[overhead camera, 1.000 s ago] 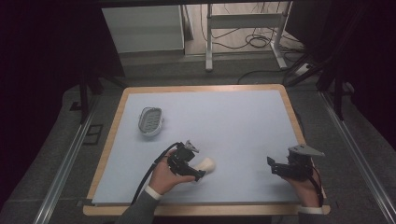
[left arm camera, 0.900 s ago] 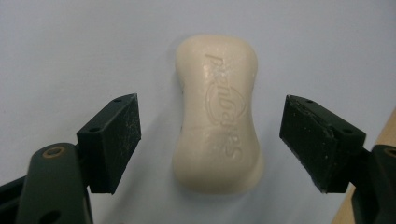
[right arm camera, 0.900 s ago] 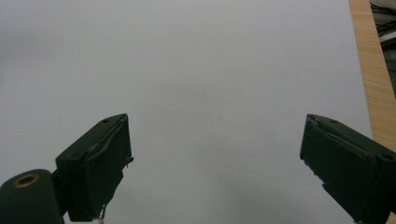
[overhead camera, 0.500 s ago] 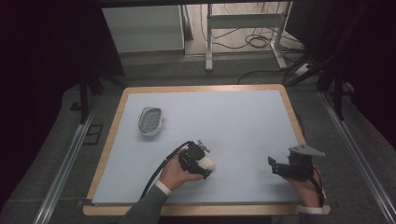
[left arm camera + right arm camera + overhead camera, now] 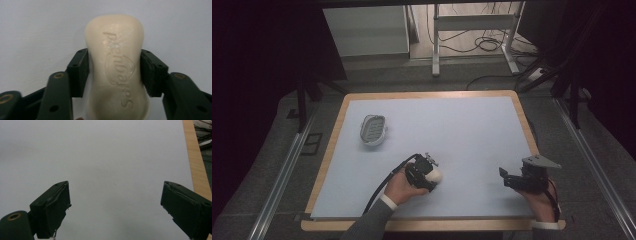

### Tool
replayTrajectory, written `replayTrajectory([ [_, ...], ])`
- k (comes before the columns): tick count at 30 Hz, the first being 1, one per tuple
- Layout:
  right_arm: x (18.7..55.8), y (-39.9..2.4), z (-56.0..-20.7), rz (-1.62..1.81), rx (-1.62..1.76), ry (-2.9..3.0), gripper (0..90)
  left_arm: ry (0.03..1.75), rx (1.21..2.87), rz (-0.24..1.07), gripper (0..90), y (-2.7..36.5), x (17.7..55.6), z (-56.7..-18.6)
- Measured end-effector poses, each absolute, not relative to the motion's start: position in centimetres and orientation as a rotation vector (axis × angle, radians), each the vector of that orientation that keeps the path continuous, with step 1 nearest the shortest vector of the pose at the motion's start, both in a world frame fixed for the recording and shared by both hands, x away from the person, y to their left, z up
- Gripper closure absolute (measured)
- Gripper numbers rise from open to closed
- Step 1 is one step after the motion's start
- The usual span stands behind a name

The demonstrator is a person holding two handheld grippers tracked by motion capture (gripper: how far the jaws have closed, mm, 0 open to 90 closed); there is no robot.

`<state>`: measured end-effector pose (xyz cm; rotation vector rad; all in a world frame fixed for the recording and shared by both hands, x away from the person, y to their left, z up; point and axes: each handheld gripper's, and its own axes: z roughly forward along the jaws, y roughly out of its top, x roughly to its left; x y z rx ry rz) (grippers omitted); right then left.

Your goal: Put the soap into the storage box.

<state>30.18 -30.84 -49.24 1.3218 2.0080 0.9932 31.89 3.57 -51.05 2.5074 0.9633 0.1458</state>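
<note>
An embossed word is being shown on the upper face of the cream soap bar (image 5: 117, 67); it is being seen upside down in the left gripper view and appears to read "Safeguard", though the middle letters are not being made out with certainty, and an arched outline is being pressed around them. No other writing is being seen on the desk (image 5: 462, 125).

The soap bar is being pinched at its narrowed waist by the left claw (image 5: 114, 72), whose jaws have just been closing, one pad being pressed against each long side while the rounded far end of the bar is being left sticking out beyond the tips. In the high view the left claw (image 5: 428, 172) and the soap bar (image 5: 435, 174) are being found near the front edge of the desk, a little left of its middle. A pale ridged soap dish (image 5: 373, 130) is being left well apart, toward the left edge.

The right claw (image 5: 115, 207) is being held spread wide above the bare surface, near the front right corner (image 5: 512, 178).
</note>
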Motion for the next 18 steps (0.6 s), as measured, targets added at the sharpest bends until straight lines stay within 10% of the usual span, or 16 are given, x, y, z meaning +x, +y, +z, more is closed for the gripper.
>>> replayTrajectory([
  [18, 30.2, -31.1, -49.2, 0.989, 1.333, 1.991, 8.8, 0.946, 2.425, 0.152, 48.8, 4.9, 31.7, -49.7],
])
